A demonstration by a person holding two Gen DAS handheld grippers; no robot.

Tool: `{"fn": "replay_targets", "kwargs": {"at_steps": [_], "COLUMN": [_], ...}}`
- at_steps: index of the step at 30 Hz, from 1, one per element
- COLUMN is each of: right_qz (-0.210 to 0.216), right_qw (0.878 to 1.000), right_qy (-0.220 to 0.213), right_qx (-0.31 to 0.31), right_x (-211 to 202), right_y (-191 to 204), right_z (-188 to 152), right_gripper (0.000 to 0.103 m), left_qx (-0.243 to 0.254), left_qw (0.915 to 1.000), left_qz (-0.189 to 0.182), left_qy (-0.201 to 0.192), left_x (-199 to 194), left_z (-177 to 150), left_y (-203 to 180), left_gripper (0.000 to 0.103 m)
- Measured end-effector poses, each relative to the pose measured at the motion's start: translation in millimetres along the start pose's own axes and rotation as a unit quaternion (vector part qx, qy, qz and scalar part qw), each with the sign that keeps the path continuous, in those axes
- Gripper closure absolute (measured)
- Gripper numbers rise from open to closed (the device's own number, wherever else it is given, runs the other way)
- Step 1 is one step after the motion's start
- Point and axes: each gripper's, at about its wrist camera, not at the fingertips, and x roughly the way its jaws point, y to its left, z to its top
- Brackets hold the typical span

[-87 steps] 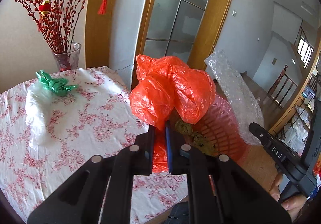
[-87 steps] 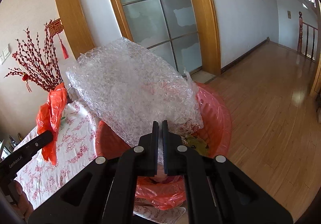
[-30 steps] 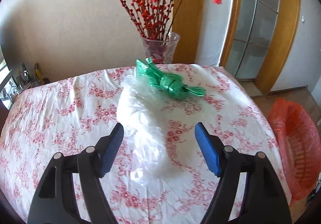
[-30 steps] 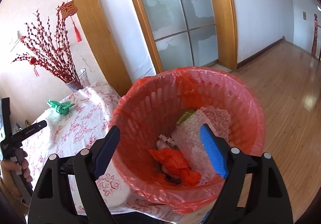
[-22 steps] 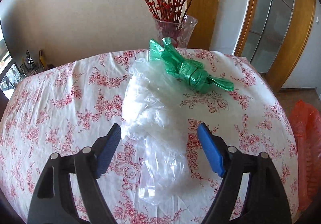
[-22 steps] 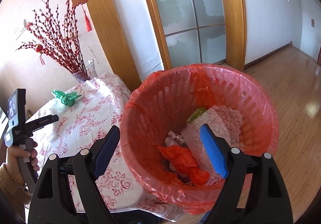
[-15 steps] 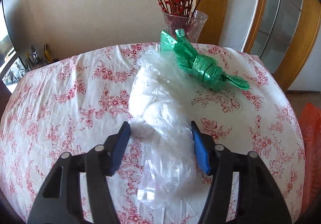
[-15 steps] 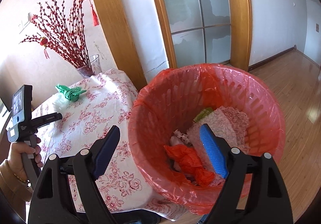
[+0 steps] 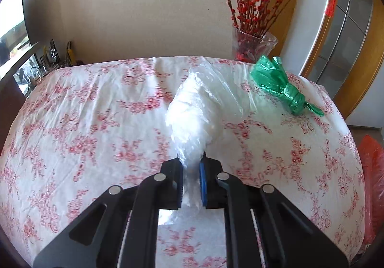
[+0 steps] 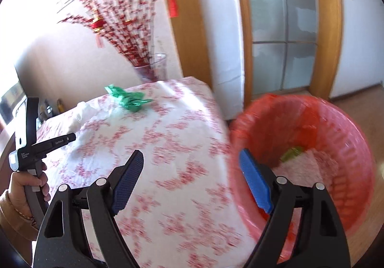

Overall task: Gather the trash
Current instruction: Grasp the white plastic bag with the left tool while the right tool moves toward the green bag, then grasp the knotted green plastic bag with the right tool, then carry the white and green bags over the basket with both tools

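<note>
A crumpled clear plastic bag point(image 9: 204, 109) lies on the floral tablecloth point(image 9: 84, 112), and its near end is pinched between the pads of my left gripper point(image 9: 190, 162), whose jaws are closing on it. A knotted green plastic bag point(image 9: 280, 85) lies just beyond it to the right. In the right wrist view my right gripper point(image 10: 190, 152) stands open with nothing in it, above the table's corner and beside the red lined basket point(image 10: 336, 128). Bubble wrap point(image 10: 312, 167) and other scraps lie in the basket. The green bag point(image 10: 129, 98) and the left gripper point(image 10: 72, 136) show at far left.
A glass vase point(image 9: 252, 44) of red berry branches stands at the table's far edge, near the green bag. The basket's rim point(image 9: 373, 172) sits off the table's right side. A person's hand point(image 10: 26, 184) grips the left tool. A glazed wooden door is behind.
My left gripper moved forward over the clear bag and its jaws narrowed from wide open onto the bag. My right gripper swung left, away from above the basket towards the table, staying open.
</note>
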Motion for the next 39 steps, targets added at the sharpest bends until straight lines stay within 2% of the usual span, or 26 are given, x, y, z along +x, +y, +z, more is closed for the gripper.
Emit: {"fn": "replay_targets", "kwargs": {"at_steps": [4, 8, 10, 19, 22, 23, 24, 25, 27, 33, 39], "right_qz": [0.033, 0.055, 0.063, 0.018, 0.004, 0.001, -0.008, -0.012, 0.010, 0.039, 0.037], "right_qw": [0.998, 0.996, 0.994, 0.987, 0.984, 0.984, 0.983, 0.985, 0.988, 0.992, 0.996], "right_qy": [0.009, 0.031, 0.044, 0.068, 0.096, 0.106, 0.113, 0.111, 0.115, 0.104, 0.074], "right_qx": [-0.043, -0.069, -0.077, -0.142, -0.150, -0.146, -0.142, -0.135, -0.106, -0.066, -0.042], "right_x": [28.9, 70.4, 94.5, 178.9, 198.1, 202.9, 204.4, 202.2, 191.5, 127.2, 53.3], "right_y": [41.2, 76.1, 90.9, 136.7, 136.7, 135.2, 130.7, 125.3, 110.6, 74.0, 45.3], "right_z": [19.5, 37.1, 45.3, 70.0, 68.4, 66.2, 64.0, 62.6, 60.3, 37.8, 11.1], "right_gripper": [0.024, 0.040, 0.041, 0.042, 0.042, 0.052, 0.073, 0.077, 0.081, 0.082, 0.082], "left_qx": [-0.023, -0.029, -0.031, -0.043, -0.039, -0.038, -0.037, -0.035, -0.030, -0.012, 0.015], "left_qw": [0.9997, 0.9993, 0.9991, 0.9985, 0.9987, 0.9988, 0.9988, 0.9988, 0.9990, 0.9988, 0.9966], "left_qz": [-0.003, -0.001, -0.001, -0.011, -0.010, -0.010, -0.011, -0.012, -0.013, -0.033, -0.072], "left_qy": [-0.009, -0.024, -0.029, -0.032, -0.031, -0.031, -0.031, -0.030, -0.031, -0.035, -0.038], "left_x": [-11.2, -23.2, -26.3, -24.1, -22.5, -22.1, -21.9, -21.6, -23.8, -36.2, -55.4], "left_z": [3.8, 6.5, 8.9, 13.6, 13.4, 13.1, 12.5, 12.1, 10.1, 1.6, -13.0], "left_y": [31.7, 52.8, 61.4, 78.3, 77.5, 76.5, 75.4, 74.3, 69.6, 44.3, 2.9], "left_gripper": [0.091, 0.091, 0.091, 0.091, 0.091, 0.091, 0.091, 0.091, 0.091, 0.091, 0.091]}}
